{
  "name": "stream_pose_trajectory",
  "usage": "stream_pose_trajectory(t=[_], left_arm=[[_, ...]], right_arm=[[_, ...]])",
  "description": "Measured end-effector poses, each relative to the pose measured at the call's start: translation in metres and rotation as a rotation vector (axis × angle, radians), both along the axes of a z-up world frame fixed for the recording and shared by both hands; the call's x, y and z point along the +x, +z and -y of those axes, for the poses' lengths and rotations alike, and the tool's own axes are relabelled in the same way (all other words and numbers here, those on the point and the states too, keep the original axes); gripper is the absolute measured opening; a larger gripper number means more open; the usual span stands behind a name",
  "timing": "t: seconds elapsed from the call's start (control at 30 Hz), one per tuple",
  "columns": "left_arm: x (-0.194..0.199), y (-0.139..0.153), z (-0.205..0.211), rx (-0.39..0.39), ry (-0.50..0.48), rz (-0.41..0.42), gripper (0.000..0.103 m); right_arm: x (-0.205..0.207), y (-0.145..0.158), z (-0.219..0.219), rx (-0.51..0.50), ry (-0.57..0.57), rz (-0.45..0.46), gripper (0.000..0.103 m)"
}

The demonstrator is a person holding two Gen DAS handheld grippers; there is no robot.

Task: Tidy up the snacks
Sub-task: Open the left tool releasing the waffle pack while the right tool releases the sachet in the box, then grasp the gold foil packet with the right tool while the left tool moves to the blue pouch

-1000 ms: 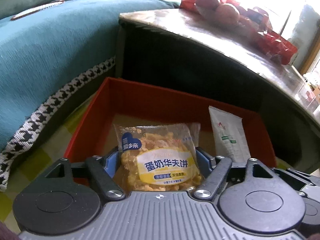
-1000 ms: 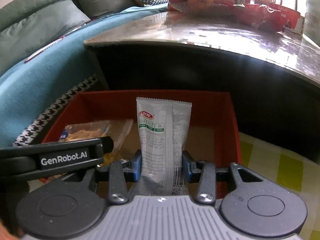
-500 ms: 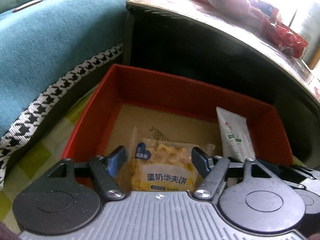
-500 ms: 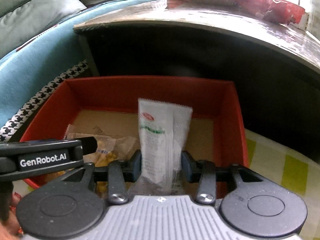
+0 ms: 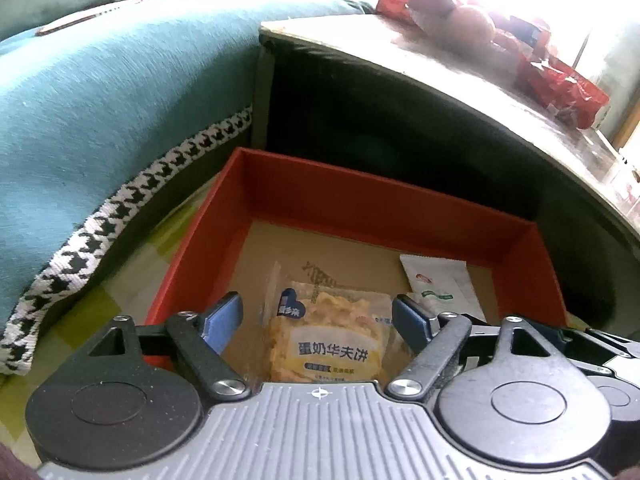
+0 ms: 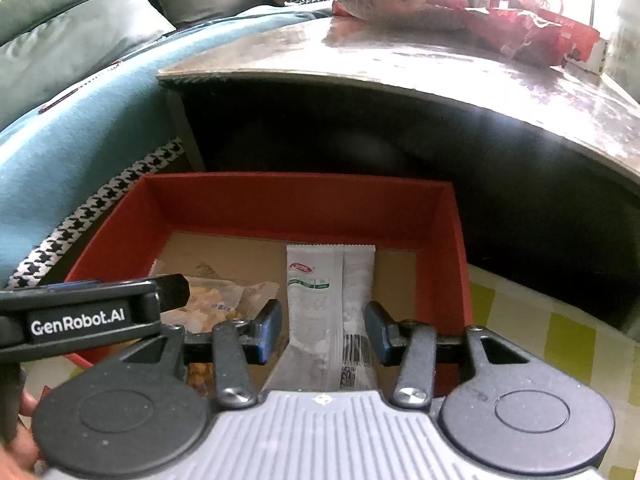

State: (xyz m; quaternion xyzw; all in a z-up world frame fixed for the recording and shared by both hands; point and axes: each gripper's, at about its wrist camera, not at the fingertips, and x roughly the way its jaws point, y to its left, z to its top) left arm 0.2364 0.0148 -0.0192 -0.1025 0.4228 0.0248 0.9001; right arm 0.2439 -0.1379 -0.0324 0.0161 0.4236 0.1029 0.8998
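My left gripper [image 5: 318, 316] had just been opening and stood wide, its pads clear on both sides of the waffle pack [image 5: 328, 344], which lay flat on the floor of the red box [image 5: 384, 208]. From that gripper the pack sat dead ahead at twelve o'clock, its printed face up and its long axis running along my line of sight, away from the jaws. Nothing pressed on it, so I took it as released.

My right gripper [image 6: 326, 330] had also just been opening, but only to a narrow gap. The white sachet [image 6: 330, 296] lay between the jaws with a sliver of daylight at each pad, so I judged it let go too and resting in the box. Its long axis pointed straight out at twelve o'clock, top seam toward the far wall.

Across the box, the sachet lay at about two o'clock from the left gripper, and the pack at about nine to ten o'clock from the right, partly hidden behind the left gripper's arm.

Both snacks were in the box. The remaining ones I could see were the red packets [image 6: 536, 32] on the table [image 6: 400, 60] beyond, up at one o'clock, nearer my right hand. I judged the next reach should clear the table edge overhanging the box.
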Motion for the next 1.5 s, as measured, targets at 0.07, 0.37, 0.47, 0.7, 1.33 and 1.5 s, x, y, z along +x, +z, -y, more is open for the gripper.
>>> stream_pose_trajectory(t=[0.07, 0.37, 0.47, 0.7, 1.33, 1.5], left_arm=[[-0.004, 0.004, 0.0, 0.003, -0.002, 0.008, 0.087], [-0.031, 0.02, 0.005, 0.046, -0.011, 0.045, 0.09], [-0.042, 0.021, 0.005, 0.047, -0.017, 0.037, 0.09], [-0.07, 0.016, 0.011, 0.064, -0.056, -0.007, 0.09], [-0.144, -0.003, 0.021, 0.067, -0.132, -0.112, 0.09], [-0.153, -0.009, 0.018, 0.06, -0.129, -0.141, 0.09]], right_arm=[[-0.003, 0.004, 0.001, 0.003, 0.002, 0.001, 0.048], [-0.027, 0.017, 0.006, -0.011, 0.015, 0.005, 0.049], [-0.038, 0.019, 0.011, -0.012, 0.003, -0.002, 0.049], [-0.069, 0.027, 0.022, -0.017, 0.007, -0.011, 0.049], [-0.15, 0.024, 0.03, -0.071, 0.06, -0.118, 0.054], [-0.157, 0.018, 0.04, -0.071, 0.037, -0.15, 0.055]])
